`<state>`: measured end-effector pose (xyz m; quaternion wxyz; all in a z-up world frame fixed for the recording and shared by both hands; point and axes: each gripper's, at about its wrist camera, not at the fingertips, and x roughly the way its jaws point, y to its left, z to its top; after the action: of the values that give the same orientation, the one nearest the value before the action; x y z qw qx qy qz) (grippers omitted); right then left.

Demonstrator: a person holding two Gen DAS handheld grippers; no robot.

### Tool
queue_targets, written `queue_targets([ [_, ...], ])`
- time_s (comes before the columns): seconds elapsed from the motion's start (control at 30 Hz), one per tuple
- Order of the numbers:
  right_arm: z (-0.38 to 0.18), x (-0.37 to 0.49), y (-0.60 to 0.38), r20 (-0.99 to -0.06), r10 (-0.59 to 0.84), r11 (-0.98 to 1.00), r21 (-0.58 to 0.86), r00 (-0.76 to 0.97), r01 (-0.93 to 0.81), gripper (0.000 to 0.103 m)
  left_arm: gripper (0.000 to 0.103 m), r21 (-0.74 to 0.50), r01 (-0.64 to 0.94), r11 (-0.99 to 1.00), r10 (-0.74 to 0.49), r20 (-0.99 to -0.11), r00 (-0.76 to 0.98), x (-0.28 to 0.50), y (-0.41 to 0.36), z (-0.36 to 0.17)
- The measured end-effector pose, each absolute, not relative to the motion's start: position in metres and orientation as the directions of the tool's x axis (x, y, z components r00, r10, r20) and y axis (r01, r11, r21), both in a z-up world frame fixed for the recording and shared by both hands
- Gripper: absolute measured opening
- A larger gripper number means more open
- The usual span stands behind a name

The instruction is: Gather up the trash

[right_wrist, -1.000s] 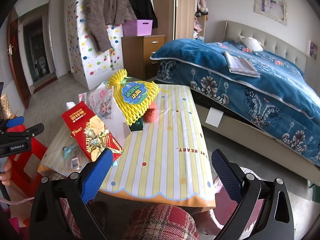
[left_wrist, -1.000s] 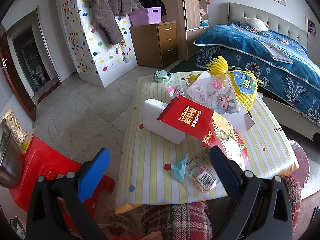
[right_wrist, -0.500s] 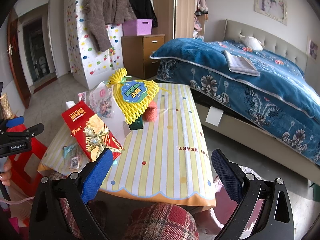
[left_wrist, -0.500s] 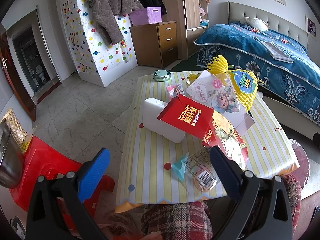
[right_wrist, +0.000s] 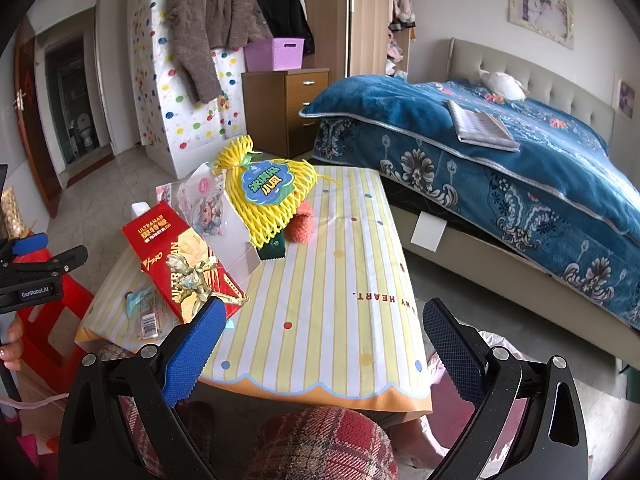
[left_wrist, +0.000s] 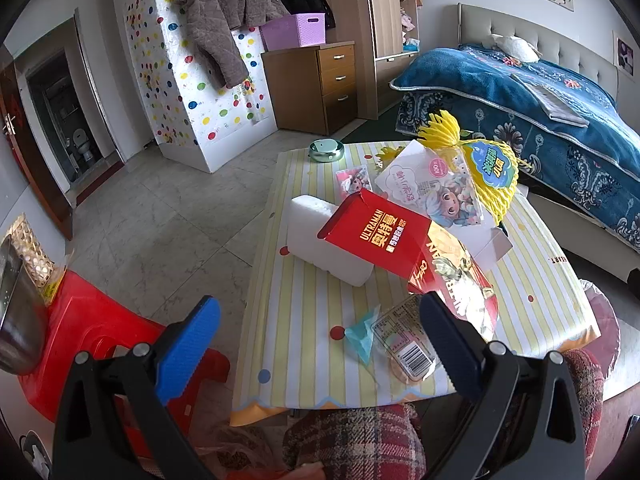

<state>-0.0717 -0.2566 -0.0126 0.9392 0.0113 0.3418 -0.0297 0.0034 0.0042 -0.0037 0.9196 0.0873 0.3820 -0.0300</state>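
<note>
The left gripper (left_wrist: 316, 344) hung wide open and empty above the near edge of the striped surface (left_wrist: 304, 300). Just ahead of it lay a clear wrapper with a barcode (left_wrist: 404, 344), touching a teal scrap (left_wrist: 360, 332); these looked the easiest first pick. A low, flat approach pinching the wrapper's raised edge would probably work better than pressing down on thin film. Further in, a red Ultraman box (left_wrist: 384, 236) leaned on a white foam block (left_wrist: 320, 240), beside a white cartoon-printed package (right_wrist: 208, 204) and yellow foam netting (right_wrist: 268, 200). The right gripper (right_wrist: 320, 344) was also spread wide, holding nothing, over the bare right half. The pink bag (right_wrist: 496, 344) at the table's right edge was likely the bin.
</note>
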Motion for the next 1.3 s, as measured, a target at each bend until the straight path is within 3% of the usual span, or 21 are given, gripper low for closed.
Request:
queue_targets([
  [0.6, -0.027, -0.067, -0.241, -0.612, -0.015, 1.000, -0.006, 0.791, 0.015, 0.098, 0.097, 0.116, 0.101, 0.988, 0.014, -0.724, 0.690, 0.018, 0.012, -0.015],
  [0.77, -0.032, -0.053, -0.213, -0.592, 0.087, 0.996, 0.040, 0.801, -0.078, 0.098, 0.097, 0.098, 0.073, 0.992, 0.018, -0.710, 0.704, 0.030, 0.025, -0.019],
  [1.03, -0.055, -0.032, -0.154, -0.625, 0.067, 0.984, -0.088, 0.778, -0.156, 0.095, 0.097, 0.151, -0.034, 0.988, 0.126, -0.650, 0.749, 0.055, 0.048, -0.030],
  [1.3, -0.079, -0.005, -0.103, -0.637, 0.084, 0.952, -0.175, 0.766, -0.250, 0.090, 0.097, 0.051, -0.041, 0.998, 0.065, -0.693, 0.718, 0.070, 0.077, -0.044],
])
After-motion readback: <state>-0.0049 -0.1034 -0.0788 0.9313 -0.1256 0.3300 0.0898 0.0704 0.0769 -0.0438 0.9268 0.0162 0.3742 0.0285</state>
